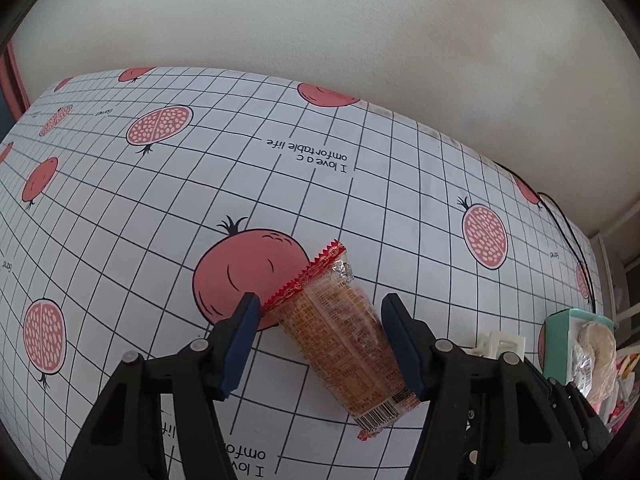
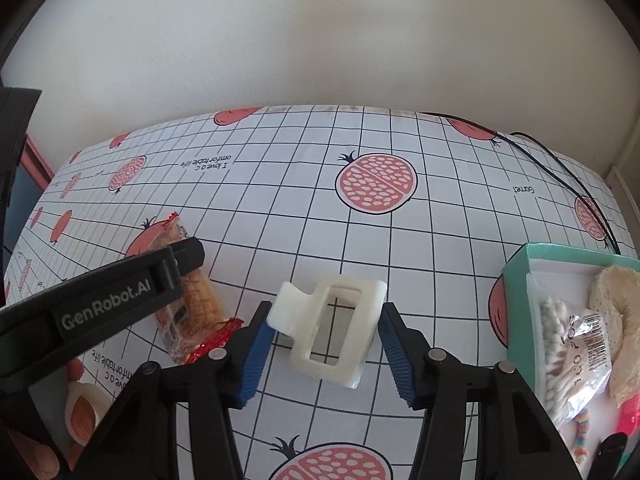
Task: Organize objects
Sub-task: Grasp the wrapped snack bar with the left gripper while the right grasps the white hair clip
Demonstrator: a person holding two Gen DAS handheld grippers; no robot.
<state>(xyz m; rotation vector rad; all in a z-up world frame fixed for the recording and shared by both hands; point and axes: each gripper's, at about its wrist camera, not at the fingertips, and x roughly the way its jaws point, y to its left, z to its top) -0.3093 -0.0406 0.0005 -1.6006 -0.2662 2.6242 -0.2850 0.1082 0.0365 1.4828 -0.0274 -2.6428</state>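
In the left wrist view, the left gripper (image 1: 318, 314) is spread wide around a snack packet (image 1: 342, 334) lying flat on the pomegranate tablecloth (image 1: 360, 208), gripping nothing. In the right wrist view, the right gripper (image 2: 325, 324) also gapes, flanking a white hair claw clip (image 2: 332, 326) on the cloth, left of the teal box (image 2: 516, 280).

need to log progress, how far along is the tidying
Partly done. The teal box at the right already holds a bag of cotton swabs and a beige puff. In hand: the right tool is open around the white hair clip, and the left tool is open around the snack packet; neither is gripped yet. Both still lie on the tablecloth, outside the box.
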